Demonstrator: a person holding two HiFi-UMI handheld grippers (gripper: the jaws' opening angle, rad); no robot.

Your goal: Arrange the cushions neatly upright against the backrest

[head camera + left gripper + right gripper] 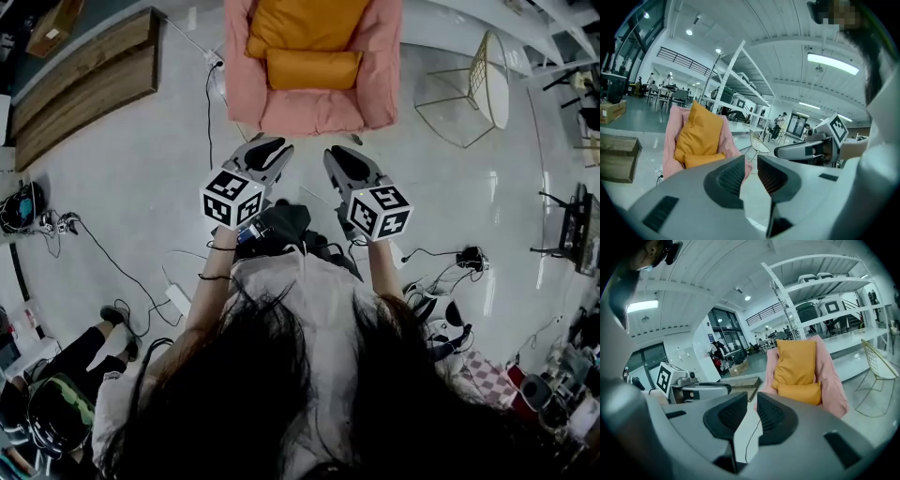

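A pink armchair (380,89) stands at the far end of the pale floor (141,187), with a wire chair (473,89) to its right and wooden boards (84,84) well off to its left. The large mustard cushion (309,23) stands upright, its back flat against the backrest and roughly centred between the arms. The small bolster-like cushion (314,68) lies crosswise on the seat just in front of it, touching its lower edge; from the gripper views it seems to rest on its long side rather than stand tall. The person is well apart from the chair, facing it, with both arms held out. The left gripper (274,142) and the right gripper (339,155) are side by side near the body, each with its jaws a narrow gap apart and nothing between them. This scene fits two stages: a walk up to the chair with the cushions about to be handled, or a view from a distance with both cushions already squared against the backrest. The large cushion lies as the task wants; whether the small one counts as upright is a matter of judgement. Any further handling would call for closing the distance to the seat and spreading the jaws wider than the cushion's thick, soft edge.
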